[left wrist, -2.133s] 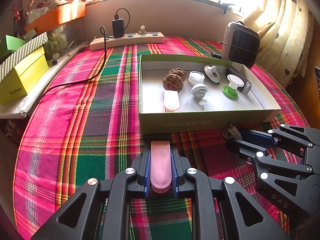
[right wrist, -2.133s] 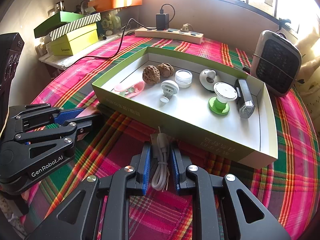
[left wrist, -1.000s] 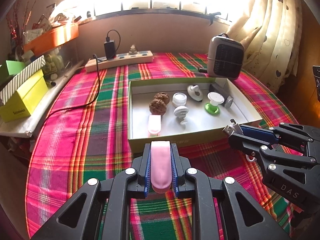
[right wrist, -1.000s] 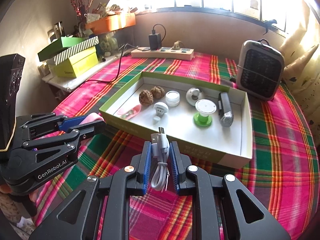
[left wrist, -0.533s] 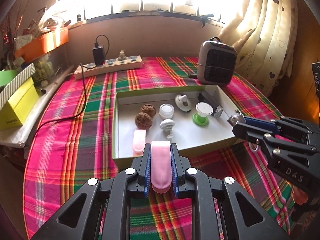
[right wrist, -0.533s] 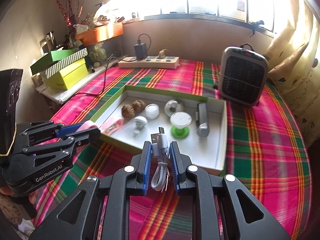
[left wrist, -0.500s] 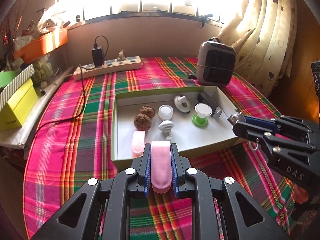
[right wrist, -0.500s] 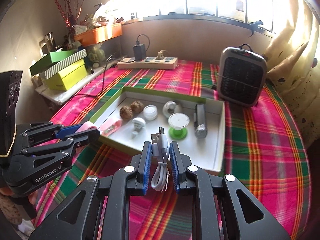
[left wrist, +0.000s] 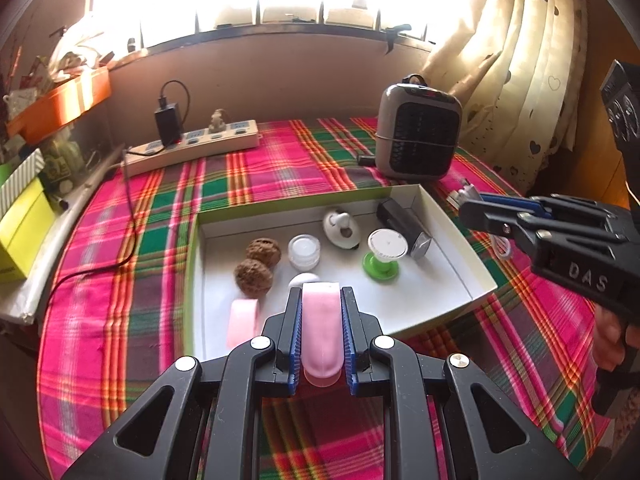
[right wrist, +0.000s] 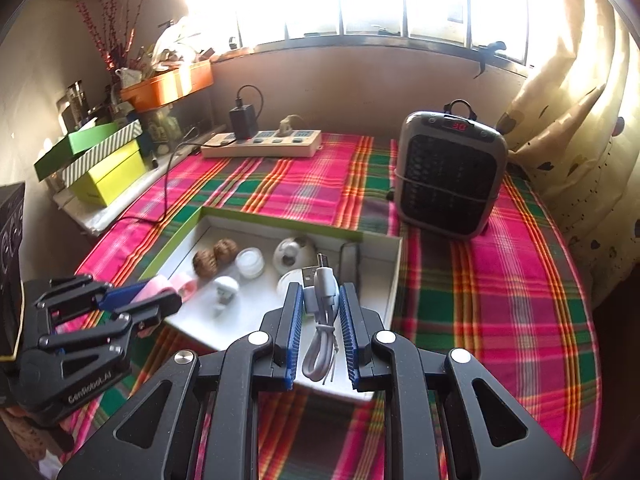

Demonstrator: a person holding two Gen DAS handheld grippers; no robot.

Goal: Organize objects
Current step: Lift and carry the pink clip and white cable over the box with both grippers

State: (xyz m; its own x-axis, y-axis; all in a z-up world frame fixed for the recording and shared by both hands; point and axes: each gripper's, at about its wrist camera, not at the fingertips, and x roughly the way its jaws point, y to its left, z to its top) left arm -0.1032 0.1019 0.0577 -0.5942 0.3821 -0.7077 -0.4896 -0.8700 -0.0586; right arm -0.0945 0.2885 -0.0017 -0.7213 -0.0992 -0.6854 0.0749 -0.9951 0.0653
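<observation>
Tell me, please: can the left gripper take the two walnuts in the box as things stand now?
Probably not yet. The left gripper is shut on a pink case, so its jaws are occupied. The walnuts lie uncovered in the open box; once the case is released, the way looks free.

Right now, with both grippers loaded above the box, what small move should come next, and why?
Probably lower the left gripper into the green-edged box and release there. Its fingers are shut on a pink case held over the box's near edge, beside a matching pink piece already lying inside. The right gripper, shut on a coiled white USB cable, can follow.
</observation>
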